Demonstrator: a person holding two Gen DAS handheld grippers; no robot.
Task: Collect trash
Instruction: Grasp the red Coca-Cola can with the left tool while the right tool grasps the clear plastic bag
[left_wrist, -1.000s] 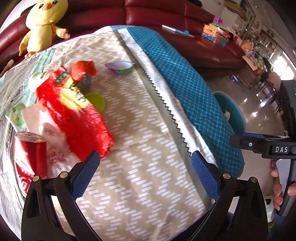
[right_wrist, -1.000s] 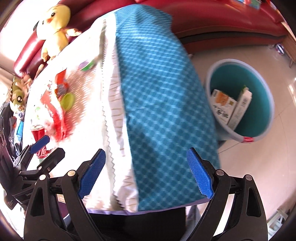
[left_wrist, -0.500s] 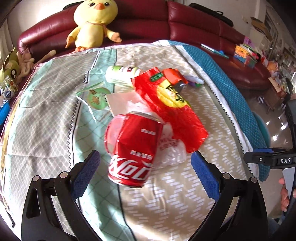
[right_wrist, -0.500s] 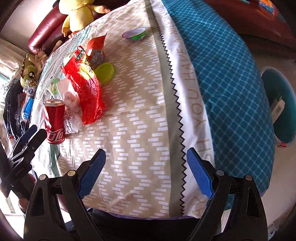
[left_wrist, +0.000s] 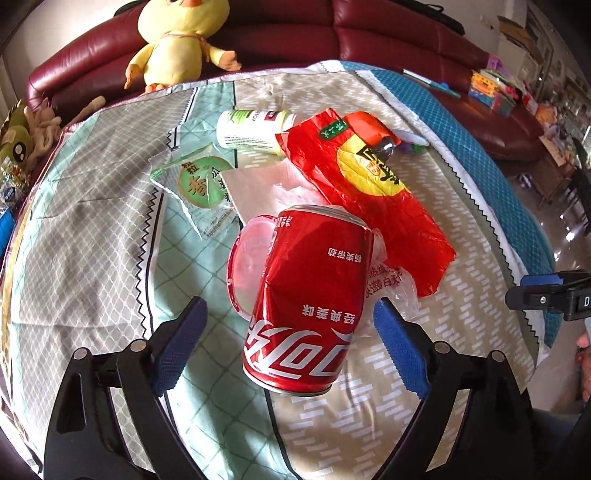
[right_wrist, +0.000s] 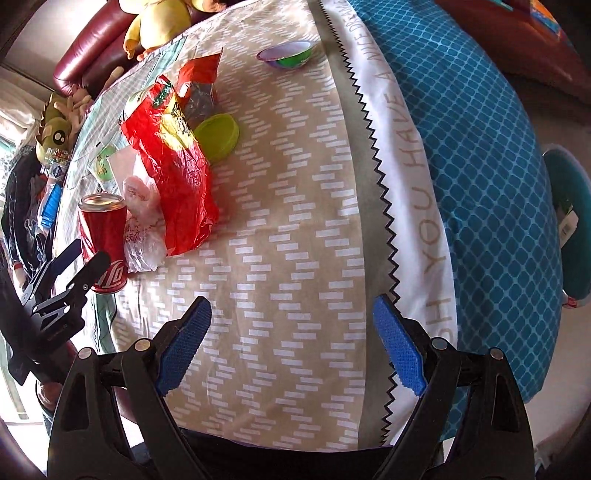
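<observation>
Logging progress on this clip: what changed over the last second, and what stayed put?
The left hand-held gripper swung from bare cloth to the red cola can; the can stands between its jaws, which have just been closing but are not yet pressing. The right hand-held gripper swung from the teal bin back over the tablecloth, open and empty. The can, red wrapper and green lid stayed put.

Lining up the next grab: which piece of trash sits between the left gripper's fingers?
The red cola can, standing upright between the left gripper fingers; the other trash lies beyond it.
</observation>
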